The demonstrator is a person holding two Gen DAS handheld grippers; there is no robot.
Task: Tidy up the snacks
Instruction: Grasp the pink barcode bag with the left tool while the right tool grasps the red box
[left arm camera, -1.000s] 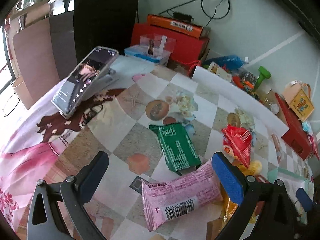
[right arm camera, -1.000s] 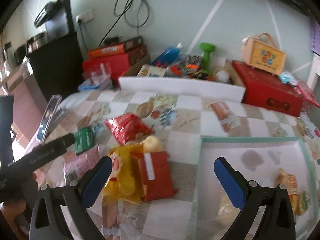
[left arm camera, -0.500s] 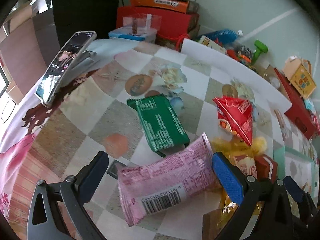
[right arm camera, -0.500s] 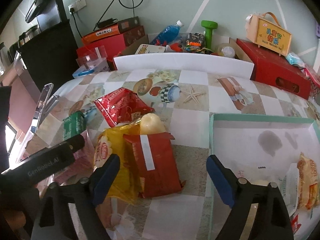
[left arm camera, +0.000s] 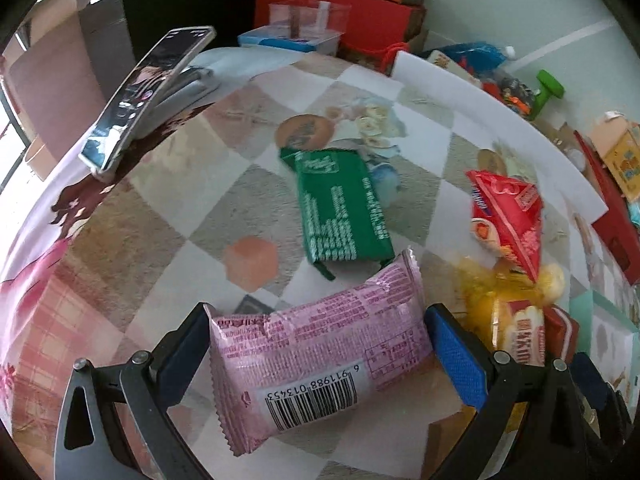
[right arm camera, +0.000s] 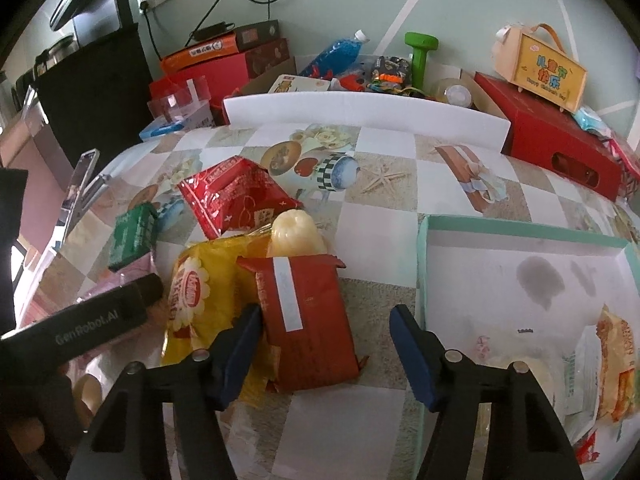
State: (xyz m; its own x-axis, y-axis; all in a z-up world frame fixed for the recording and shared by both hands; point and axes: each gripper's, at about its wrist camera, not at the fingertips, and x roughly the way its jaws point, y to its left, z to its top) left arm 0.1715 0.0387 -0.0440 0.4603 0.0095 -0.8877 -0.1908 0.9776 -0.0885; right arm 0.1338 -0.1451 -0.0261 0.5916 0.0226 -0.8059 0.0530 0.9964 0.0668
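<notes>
My left gripper (left arm camera: 320,348) is open, its fingers on either side of a pink snack packet (left arm camera: 320,352) lying on the table. A green packet (left arm camera: 340,216) lies just beyond it, a red packet (left arm camera: 508,216) to the right. My right gripper (right arm camera: 324,344) is open around the near end of a dark red packet (right arm camera: 308,320), which lies on a yellow bag (right arm camera: 200,292) next to a pale jelly cup (right arm camera: 296,228). A red bag (right arm camera: 236,196) lies farther back. The mint-rimmed box (right arm camera: 520,232) at right holds a few snacks.
A phone on a stand (left arm camera: 148,92) stands at the table's left edge. A white foam board (right arm camera: 360,112) lines the far edge, with red boxes (right arm camera: 560,140), a blue bottle (right arm camera: 340,52) and a green dumbbell (right arm camera: 420,52) behind. The left gripper's body (right arm camera: 80,328) shows in the right wrist view.
Both grippers have moved forward and down. The left now straddles the pink packet; the right has narrowed and now brackets the dark red packet.
</notes>
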